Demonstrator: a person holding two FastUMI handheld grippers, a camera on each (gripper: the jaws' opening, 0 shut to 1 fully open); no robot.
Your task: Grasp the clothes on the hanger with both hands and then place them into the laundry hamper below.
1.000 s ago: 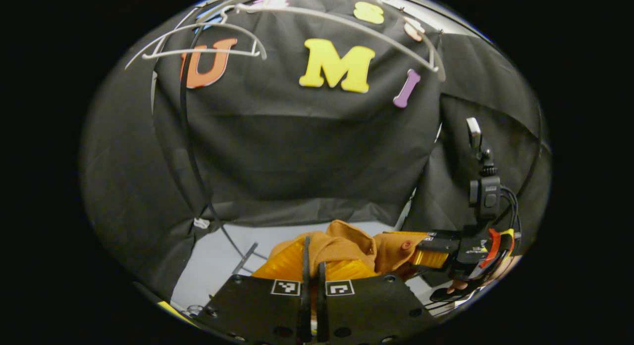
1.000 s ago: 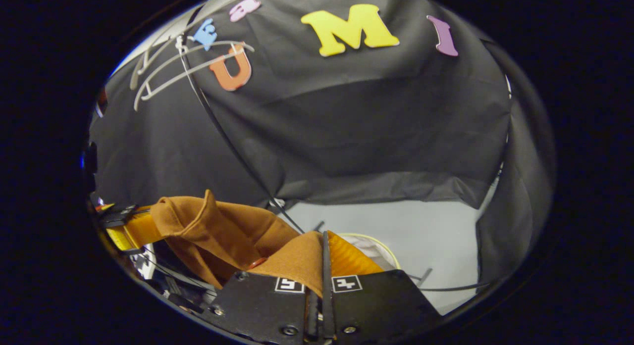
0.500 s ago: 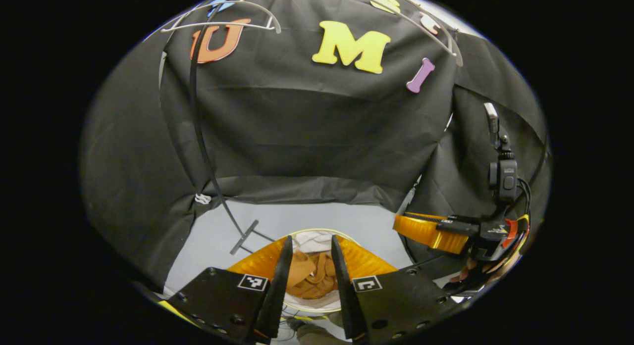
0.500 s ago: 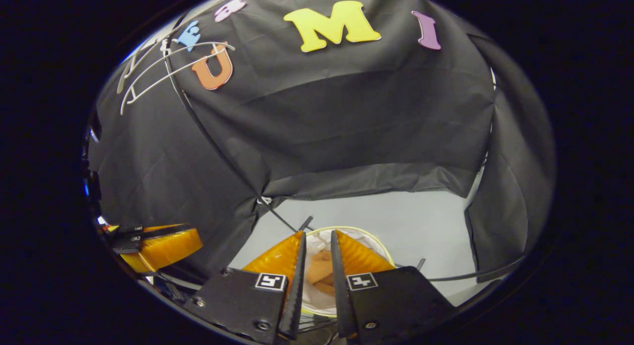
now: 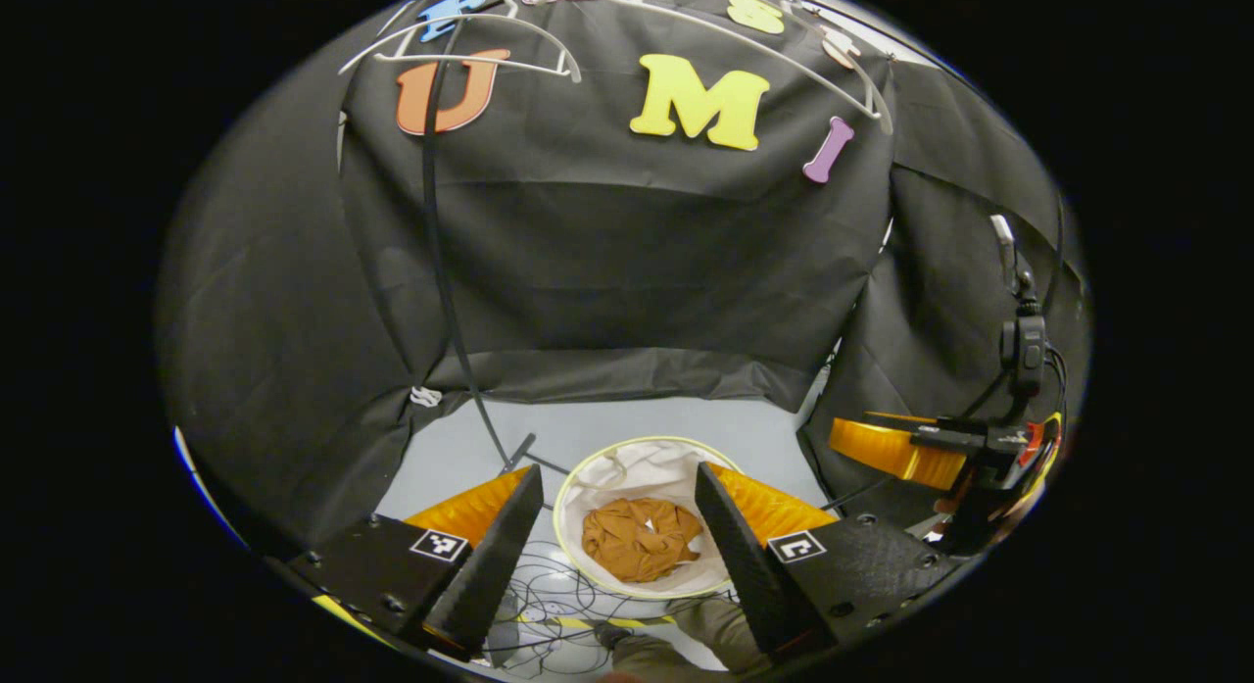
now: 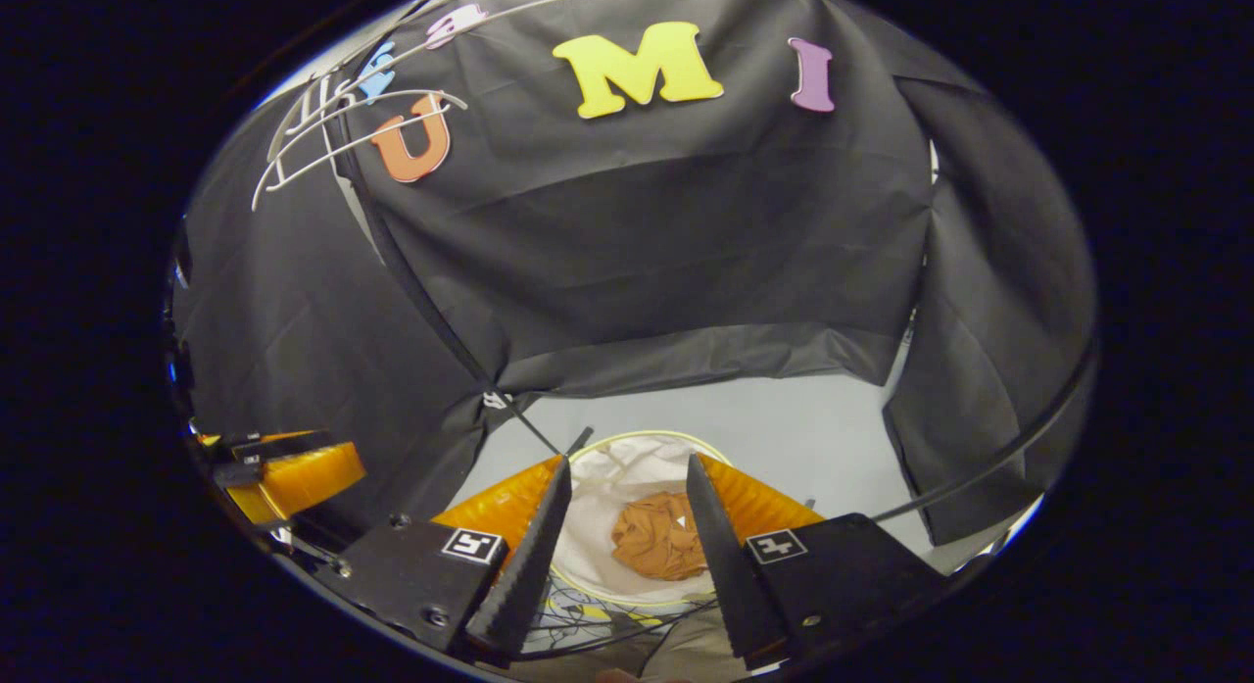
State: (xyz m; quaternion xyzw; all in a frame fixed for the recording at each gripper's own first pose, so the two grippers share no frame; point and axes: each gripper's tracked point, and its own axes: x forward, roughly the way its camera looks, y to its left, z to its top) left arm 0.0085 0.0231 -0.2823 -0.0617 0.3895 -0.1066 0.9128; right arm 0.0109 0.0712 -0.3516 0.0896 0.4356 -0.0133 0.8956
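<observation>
A crumpled brown garment [image 5: 639,538] [image 6: 659,536] lies inside the round white laundry hamper [image 5: 612,467] [image 6: 600,516] on the floor below. My left gripper [image 5: 619,556] hangs above it, open, nothing between its fingers. My right gripper [image 6: 627,551] is likewise open over the hamper and holds nothing. In the left gripper view, the right gripper [image 5: 896,446] appears at the far right with a hand on it. In the right gripper view, the left gripper [image 6: 284,472] appears at the far left. Bare white hangers [image 5: 470,56] [image 6: 343,139] hang on the rail at the top.
A thin black rack pole [image 5: 441,271] [image 6: 431,311] runs down to the grey floor [image 5: 588,428] [image 6: 784,418] just behind the hamper. Black cloth walls close in the back and both sides. Loose cables [image 5: 558,595] lie on the floor near the hamper's front.
A second ago both grippers were shut on the brown garment. Both have opened wide since, and the garment has dropped into the hamper. Both grippers have lifted slightly.
</observation>
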